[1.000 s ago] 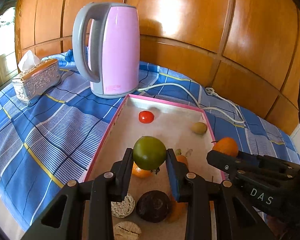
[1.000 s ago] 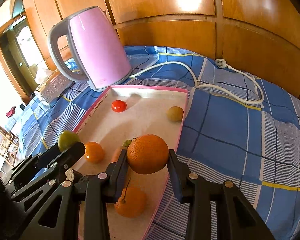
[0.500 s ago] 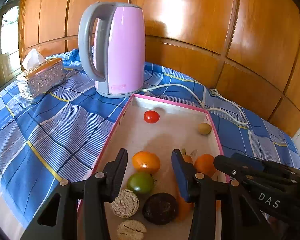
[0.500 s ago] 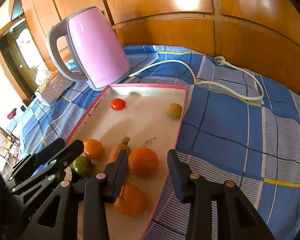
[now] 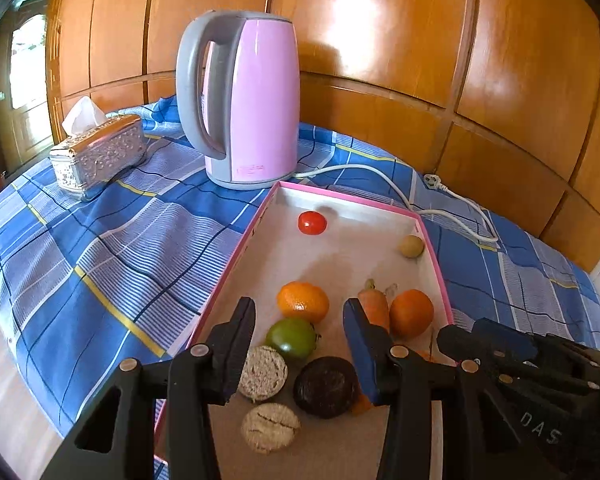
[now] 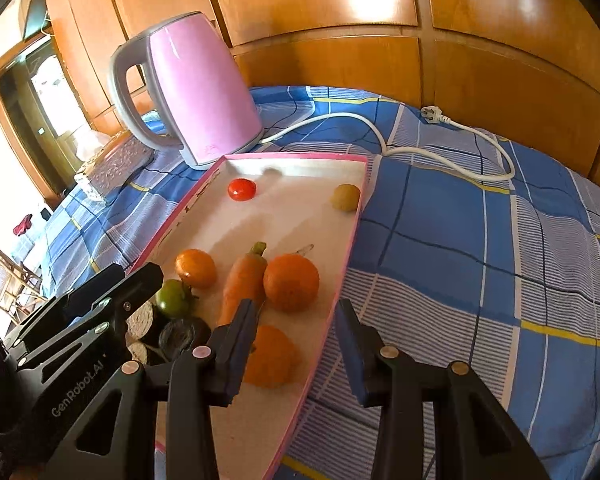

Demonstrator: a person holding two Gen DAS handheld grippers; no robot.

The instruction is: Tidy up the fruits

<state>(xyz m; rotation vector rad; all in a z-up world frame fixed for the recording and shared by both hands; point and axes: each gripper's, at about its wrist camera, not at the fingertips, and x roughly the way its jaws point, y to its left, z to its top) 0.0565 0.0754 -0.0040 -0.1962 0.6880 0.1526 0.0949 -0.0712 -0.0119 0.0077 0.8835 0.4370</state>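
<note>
A pink-rimmed tray [image 5: 236, 256] [image 6: 348, 256] holds the fruit. A green tomato [image 5: 292, 338] [image 6: 173, 298] lies beside an orange [image 5: 303, 302] [image 6: 195, 268]. To their right, a carrot [image 5: 374, 308] [image 6: 244, 280] rests against a second orange [image 5: 411, 313] [image 6: 291, 282]. A third orange [image 6: 270, 356] lies nearer. At the far end are a red tomato [image 5: 312, 223] [image 6: 241, 189] and a small yellowish fruit [image 5: 411, 246] [image 6: 345, 197]. My left gripper [image 5: 300, 316] hovers open above the green tomato, holding nothing. My right gripper [image 6: 296, 312] stands open over the tray's right rim, also with nothing in it.
Two pale round biscuits [image 5: 262, 372] and a dark one [image 5: 326, 386] lie at the tray's near end. A pink kettle [image 5: 248, 100] stands behind the tray, its white cord [image 6: 420, 152] trailing right. A silver tissue box [image 5: 98, 156] sits on the blue checked cloth [image 5: 100, 264].
The left gripper let go of the green tomato and the right let go of an orange. Both fruits now lie in the tray, and both grippers have drawn back a little.
</note>
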